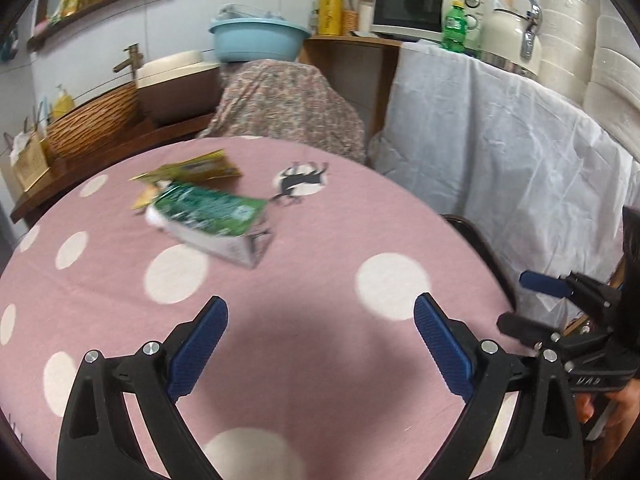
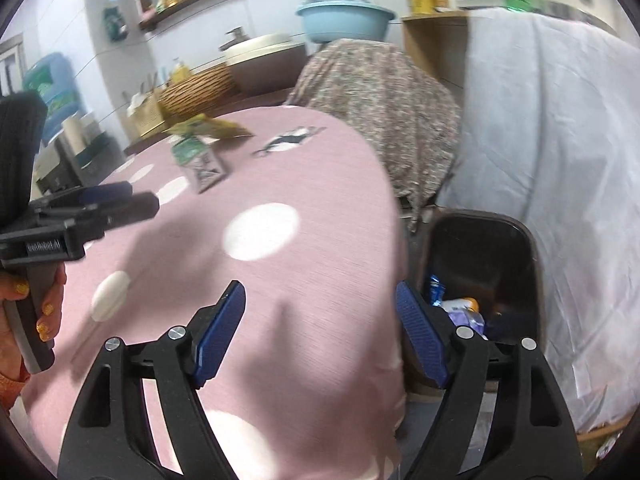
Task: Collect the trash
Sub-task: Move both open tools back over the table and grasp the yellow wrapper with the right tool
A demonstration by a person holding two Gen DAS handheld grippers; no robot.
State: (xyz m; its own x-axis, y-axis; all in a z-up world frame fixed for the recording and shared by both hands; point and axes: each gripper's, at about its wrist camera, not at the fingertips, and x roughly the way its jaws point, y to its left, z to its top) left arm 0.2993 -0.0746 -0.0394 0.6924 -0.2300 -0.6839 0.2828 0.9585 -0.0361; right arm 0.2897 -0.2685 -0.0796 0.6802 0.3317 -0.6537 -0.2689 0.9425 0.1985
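Well back on pink white-dotted tablecloth (image 1: 304, 240): green-and-white crumpled carton (image 1: 212, 220), touching yellow-green flattened wrapper (image 1: 192, 168) behind it. Left gripper (image 1: 320, 344) above cloth, well apart from both, blue pads spread wide, nothing between. Right gripper (image 2: 320, 332) over table edge, pads likewise parted, empty. Dark brown plastic bin (image 2: 524, 248) beside table, wrappers inside.

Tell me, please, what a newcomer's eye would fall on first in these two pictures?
Probably the pink tablecloth with white dots, which fills both views. Next, the green carton lying on its side toward the table's far edge, with a yellow packet just behind it. Then the dark bin beside the table, with wrappers already in it.
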